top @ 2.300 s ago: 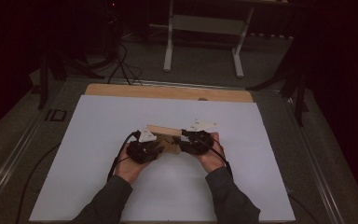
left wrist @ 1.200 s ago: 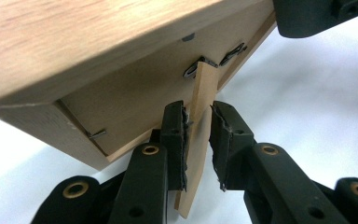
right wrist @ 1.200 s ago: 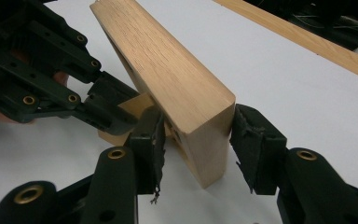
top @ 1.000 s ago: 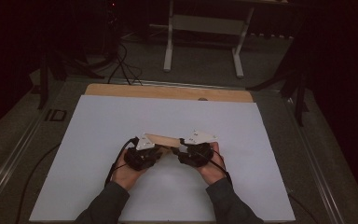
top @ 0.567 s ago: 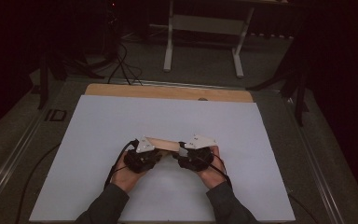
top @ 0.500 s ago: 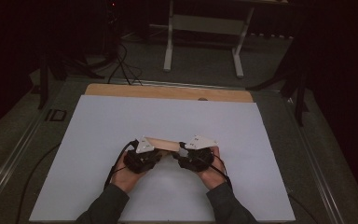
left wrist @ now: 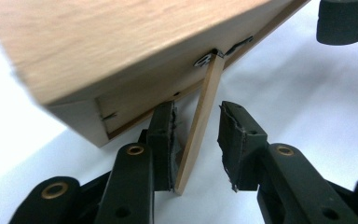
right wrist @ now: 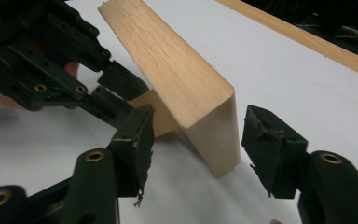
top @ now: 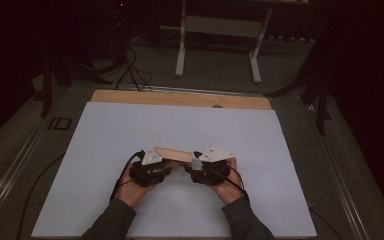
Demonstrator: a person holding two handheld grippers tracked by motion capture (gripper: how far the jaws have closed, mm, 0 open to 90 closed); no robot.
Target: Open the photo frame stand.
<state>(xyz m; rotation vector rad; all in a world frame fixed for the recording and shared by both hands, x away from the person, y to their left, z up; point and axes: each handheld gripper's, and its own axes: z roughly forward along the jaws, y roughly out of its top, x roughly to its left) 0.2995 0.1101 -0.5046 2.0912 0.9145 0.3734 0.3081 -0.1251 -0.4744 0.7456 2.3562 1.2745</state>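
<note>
A light wooden board (top: pixel 172 154) is held tilted just above the white table sheet (top: pixel 130 130), between the person's two hands. In the left gripper view its underside (left wrist: pixel 135 51) carries a thin wooden prop strip (left wrist: pixel 200 126) on a small metal hinge (left wrist: pixel 207 58). My left gripper (left wrist: pixel 196 140) is open around this strip, which leans on the left pad (left wrist: pixel 165 140). My right gripper (right wrist: pixel 198 140) is open around the board's end (right wrist: pixel 214 130), with a gap on each side. The left gripper (right wrist: pixel 107 93) reaches under the board from the other side.
The white sheet covers a wooden tabletop whose bare far edge (top: pixel 180 98) shows beyond it. A white-legged stand (top: pixel 220 30) and cables (top: pixel 130 70) sit on the dark floor behind. Both forearms (top: pixel 115 220) enter from the bottom.
Both hands and the board have shifted a little toward the person and lower over the sheet. The grey plates on top of the grippers now face up more.
</note>
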